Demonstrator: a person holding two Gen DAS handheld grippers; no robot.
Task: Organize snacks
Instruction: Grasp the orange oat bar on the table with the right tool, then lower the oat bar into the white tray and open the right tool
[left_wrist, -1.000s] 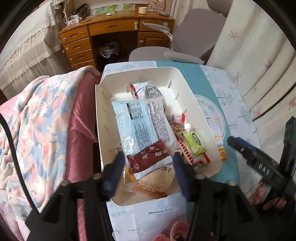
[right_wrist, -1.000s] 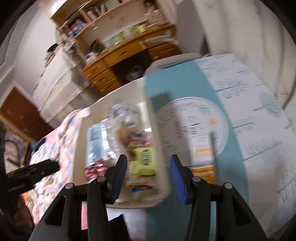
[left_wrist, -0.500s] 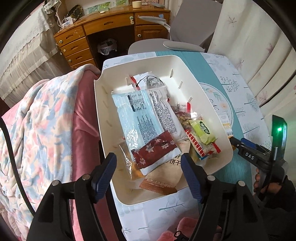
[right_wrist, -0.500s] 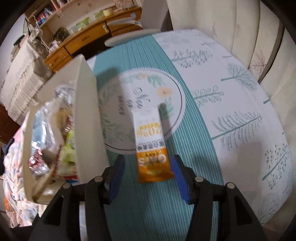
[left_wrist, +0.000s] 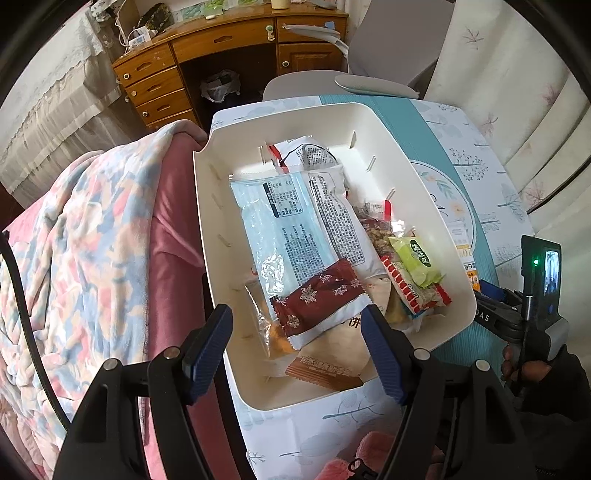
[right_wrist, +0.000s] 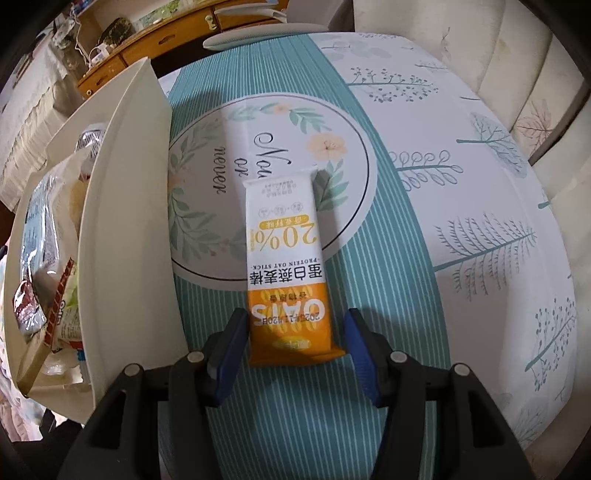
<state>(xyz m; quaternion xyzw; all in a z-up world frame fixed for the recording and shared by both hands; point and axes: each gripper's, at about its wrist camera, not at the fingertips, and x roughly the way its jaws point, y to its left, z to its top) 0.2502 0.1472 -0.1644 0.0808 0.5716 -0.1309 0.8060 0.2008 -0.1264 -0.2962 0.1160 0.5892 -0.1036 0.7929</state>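
A white bin (left_wrist: 458, 288) on the table holds several snack packets, among them a pale blue one (left_wrist: 280, 229) and a dark red one (left_wrist: 317, 299). My left gripper (left_wrist: 295, 343) is open and empty above the bin's near end. An orange and white oat bar (right_wrist: 286, 266) lies flat on the teal table runner, to the right of the bin's wall (right_wrist: 125, 236). My right gripper (right_wrist: 293, 347) is open, its fingers on either side of the bar's near orange end. The right gripper also shows in the left wrist view (left_wrist: 495, 314).
A pink and blue blanket (left_wrist: 81, 236) lies left of the bin. A wooden desk (left_wrist: 221, 40) and a grey chair (left_wrist: 373, 62) stand beyond the table. Curtains (right_wrist: 498, 55) hang along the right side. The tablecloth (right_wrist: 480, 206) has a tree print.
My right gripper swung from over the bin to the oat bar and closed in until its fingers flank the bar's end. My left gripper drew back and opened wider.
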